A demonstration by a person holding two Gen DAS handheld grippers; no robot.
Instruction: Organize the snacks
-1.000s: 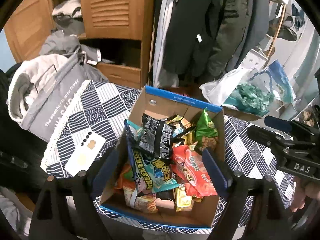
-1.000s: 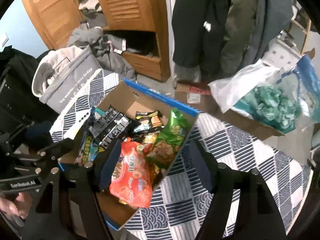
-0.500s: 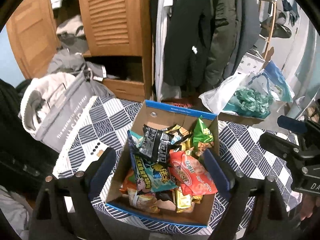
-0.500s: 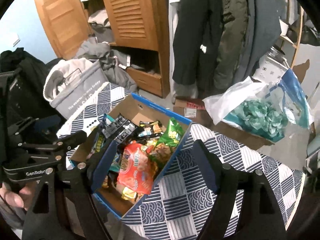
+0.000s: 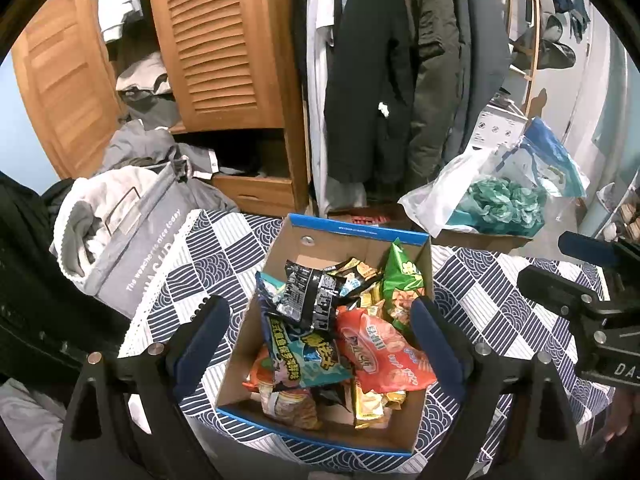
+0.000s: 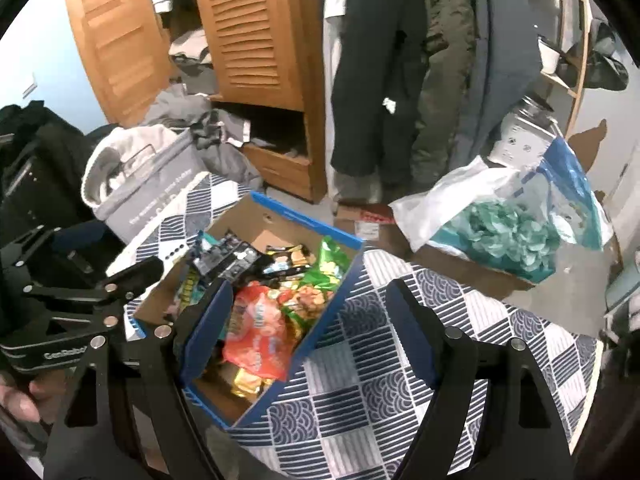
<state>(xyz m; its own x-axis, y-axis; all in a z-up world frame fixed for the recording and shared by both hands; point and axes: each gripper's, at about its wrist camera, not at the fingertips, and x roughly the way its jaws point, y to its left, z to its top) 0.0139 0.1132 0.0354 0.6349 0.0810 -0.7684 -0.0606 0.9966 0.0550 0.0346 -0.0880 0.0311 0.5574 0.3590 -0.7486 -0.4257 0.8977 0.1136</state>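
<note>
An open cardboard box [image 5: 356,229] with a blue rim sits on the checked cloth, filled with several snack packets. On top lie a black packet [image 5: 308,292], a teal one [image 5: 308,356], an orange-red bag [image 5: 380,352] and a green bag [image 5: 402,276]. My left gripper [image 5: 316,308] hovers above the box, its jaws opening wide, with nothing gripped between them. From the right side of the box [image 6: 304,216], my right gripper [image 6: 308,288] hangs above it, open and empty. The orange-red bag [image 6: 260,336] shows past its left finger.
A navy and white tablecloth [image 5: 492,292] covers the table. A grey bag of clothes [image 5: 132,248] stands at the left. Beyond the table sit a plastic bag of teal stuff [image 5: 500,200], a wooden wardrobe [image 5: 224,40] and hanging coats [image 5: 380,80].
Both grippers have drawn up and back from the box, which now looks smaller and farther off. The left jaws have spread a little wider.
</note>
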